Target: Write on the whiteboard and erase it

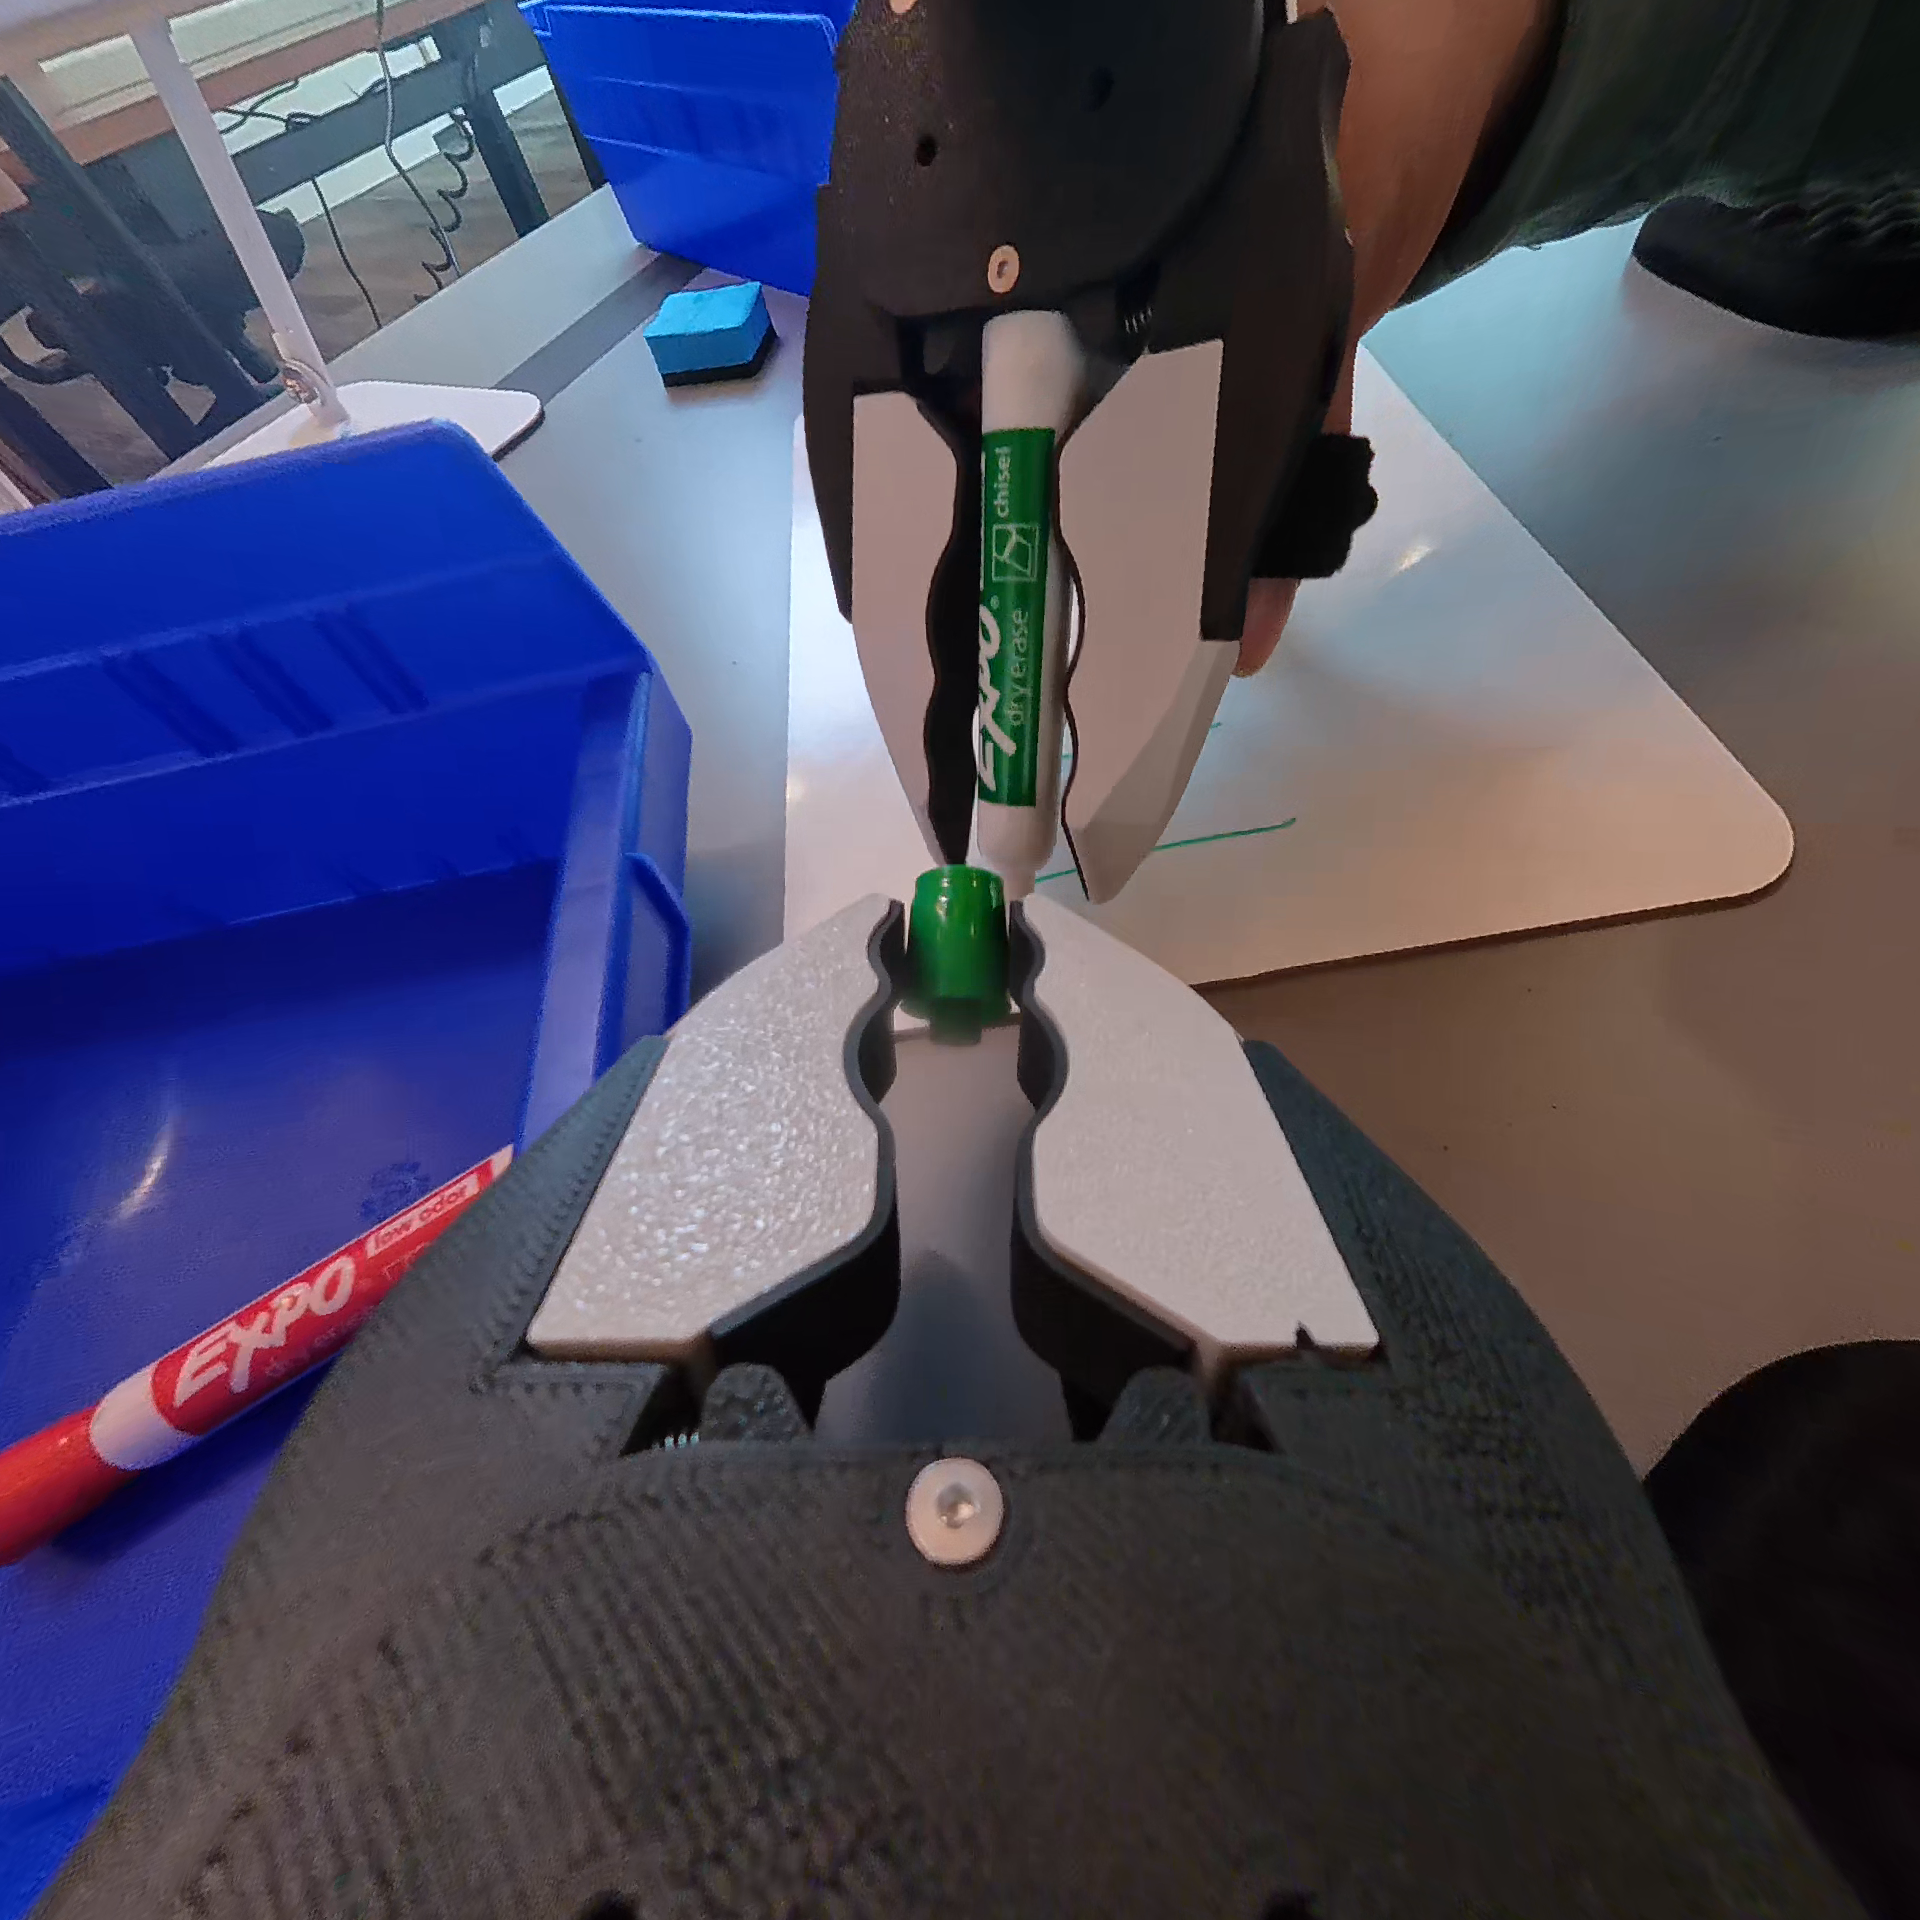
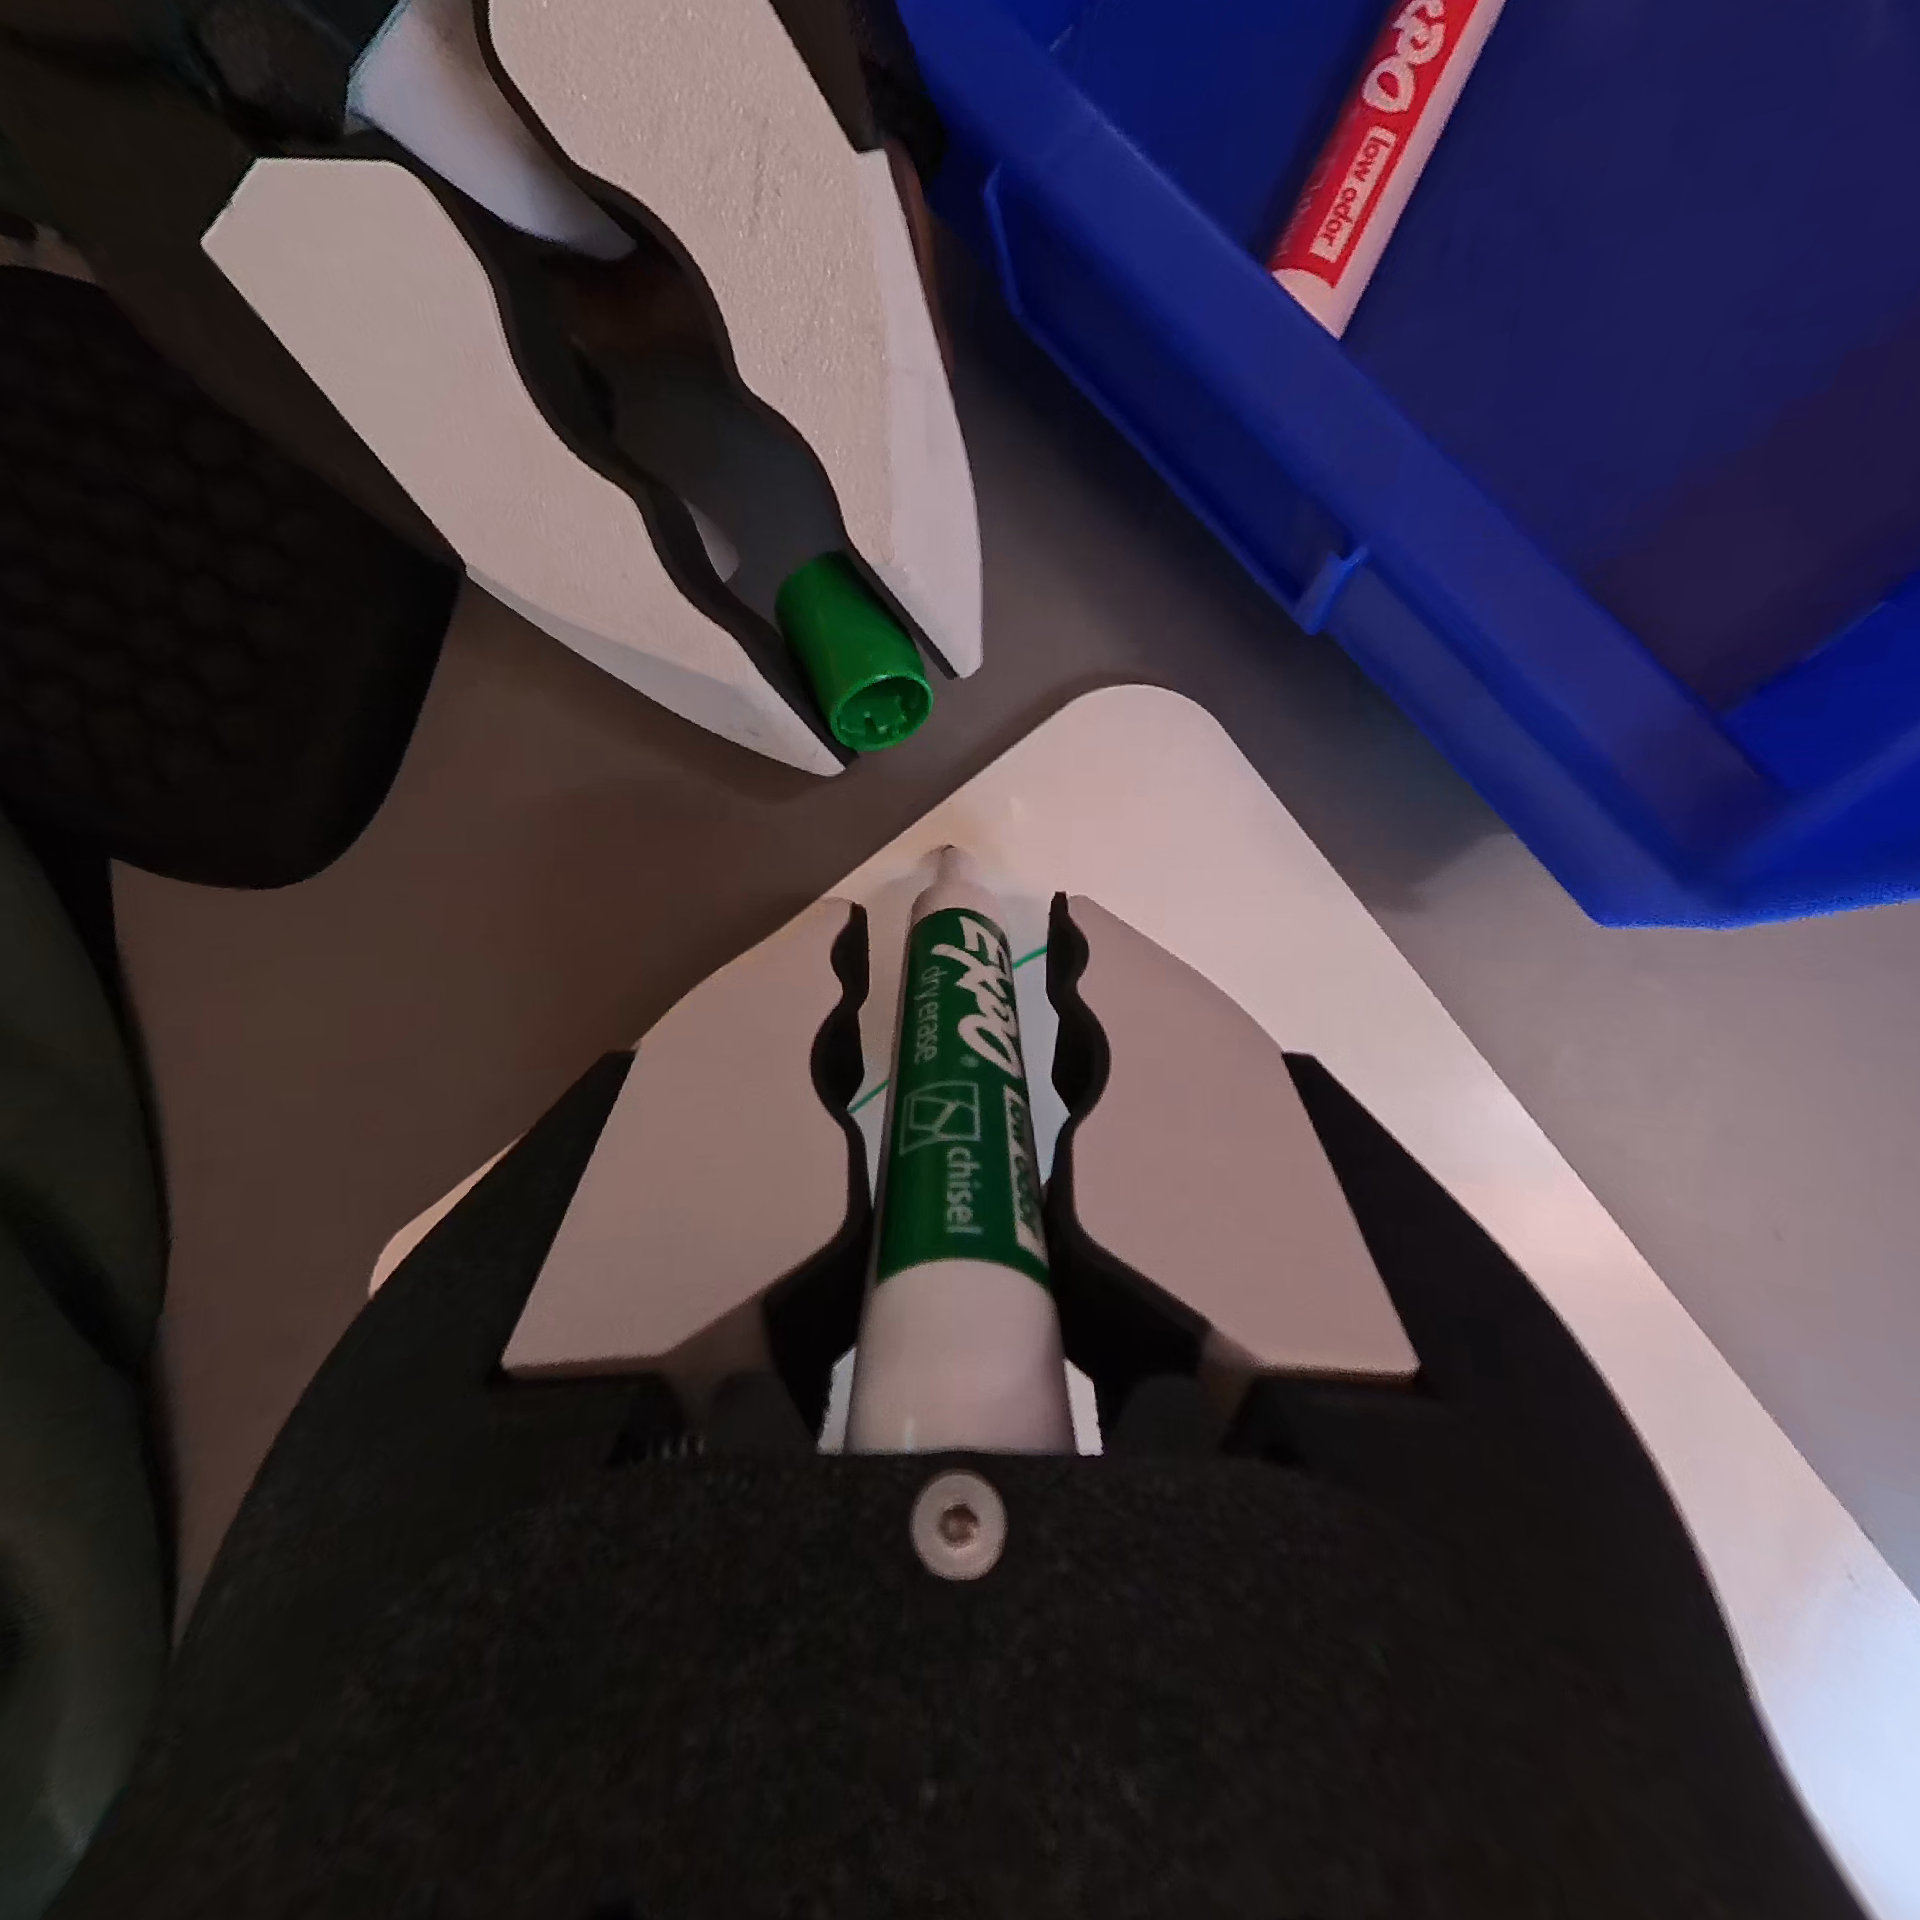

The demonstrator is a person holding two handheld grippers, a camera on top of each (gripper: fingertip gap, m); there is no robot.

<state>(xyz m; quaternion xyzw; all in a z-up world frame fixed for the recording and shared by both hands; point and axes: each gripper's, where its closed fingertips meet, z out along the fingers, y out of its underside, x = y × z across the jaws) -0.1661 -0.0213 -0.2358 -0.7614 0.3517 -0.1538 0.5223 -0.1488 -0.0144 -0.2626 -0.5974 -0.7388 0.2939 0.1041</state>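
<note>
- Grey surface [image 2: 540, 935] carries our white whiteboard [image 1: 1455, 779].
- Left fingers [image 1: 956, 940] clamp the green cap [image 1: 956, 935].
- Right fingers [image 2: 951, 914] grip the green-labelled marker [image 2: 961, 1143]; the cap lies at eleven o'clock from its tip.

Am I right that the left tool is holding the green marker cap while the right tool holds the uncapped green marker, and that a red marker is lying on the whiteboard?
Nearly: the red marker is not on the whiteboard; it lies inside the blue bin, as the left wrist view shows. The rest stands: the left tool grips the green cap, and the right tool holds the green marker.
</note>
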